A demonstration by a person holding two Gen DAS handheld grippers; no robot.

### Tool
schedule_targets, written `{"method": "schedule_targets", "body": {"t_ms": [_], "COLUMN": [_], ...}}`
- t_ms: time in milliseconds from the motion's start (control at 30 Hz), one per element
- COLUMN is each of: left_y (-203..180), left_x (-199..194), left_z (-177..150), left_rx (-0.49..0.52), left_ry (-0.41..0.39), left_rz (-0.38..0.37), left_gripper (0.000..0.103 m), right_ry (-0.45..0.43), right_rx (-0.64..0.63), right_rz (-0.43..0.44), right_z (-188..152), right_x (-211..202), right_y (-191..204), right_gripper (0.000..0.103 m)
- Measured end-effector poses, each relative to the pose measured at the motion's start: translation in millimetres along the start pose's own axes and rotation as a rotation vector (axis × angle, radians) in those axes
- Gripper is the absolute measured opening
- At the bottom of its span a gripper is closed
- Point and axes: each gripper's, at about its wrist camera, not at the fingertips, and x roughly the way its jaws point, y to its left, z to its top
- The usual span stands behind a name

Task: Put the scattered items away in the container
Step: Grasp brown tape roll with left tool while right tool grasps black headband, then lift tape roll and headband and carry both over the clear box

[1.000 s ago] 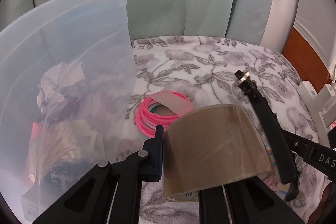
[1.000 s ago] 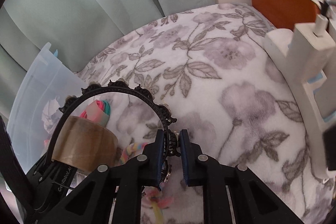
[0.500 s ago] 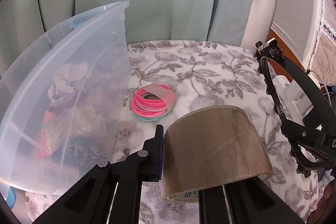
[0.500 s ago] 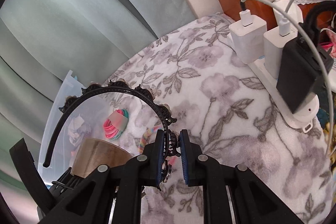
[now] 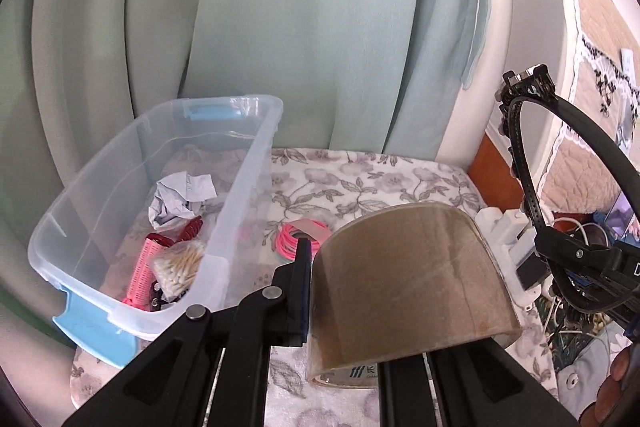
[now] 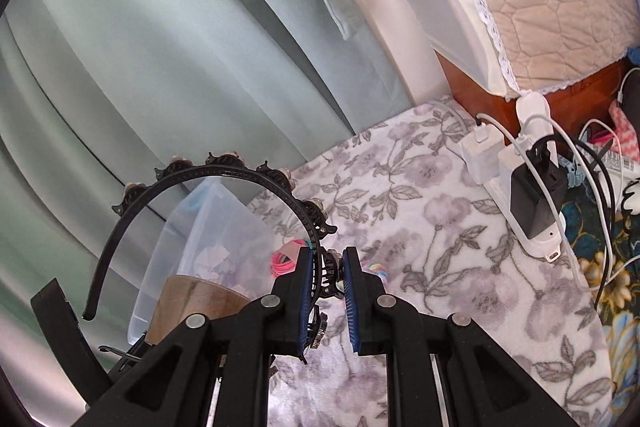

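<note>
My left gripper is shut on a roll of brown packing tape, held above the floral cloth, right of the clear plastic bin. The bin holds crumpled paper, a pink hair roller and a bag of cotton swabs. My right gripper is shut on a black studded headband, held up in the air; it also shows in the left wrist view. A bundle of pink hair ties lies on the cloth beside the bin. A pastel rainbow item lies near my right fingertips.
A white power strip with chargers and cables lies at the right edge of the cloth. Green curtains hang behind. A quilted cover over a wooden cabinet stands at the right.
Both grippers have lifted and drawn back with their loads. The bin now shows whole from above, and the power strip has come into view.
</note>
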Motion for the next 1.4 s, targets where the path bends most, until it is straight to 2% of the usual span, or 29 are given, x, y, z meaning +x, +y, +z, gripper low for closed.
{"method": "schedule_targets", "body": {"t_ms": [367,667,1033,1400], "left_y": [59,114,168,207], "left_x": [-65,-90,-85,-63], "left_z": [26,32,30,27], "left_rx": [-0.146,-0.279,-0.383,-0.454], "left_ry": [-0.154,-0.222,-0.230,-0.203], "left_rz": [0.021,0.049,0.102,0.132], "left_gripper": [0.011,0.011,0.011,0.011], "right_ry": [-0.087,-0.081,-0.022,0.058], "right_rx": [-0.097,-0.193,-0.276,-0.341], "right_rz": [0.071,0.116,0.144,0.130], "right_z": [5,-3,-17,-34], "right_x": [-40,-38,-3,42], "right_y": [68,124,178,206], "right_gripper": [0.016,0.016,0.016,0.016]}}
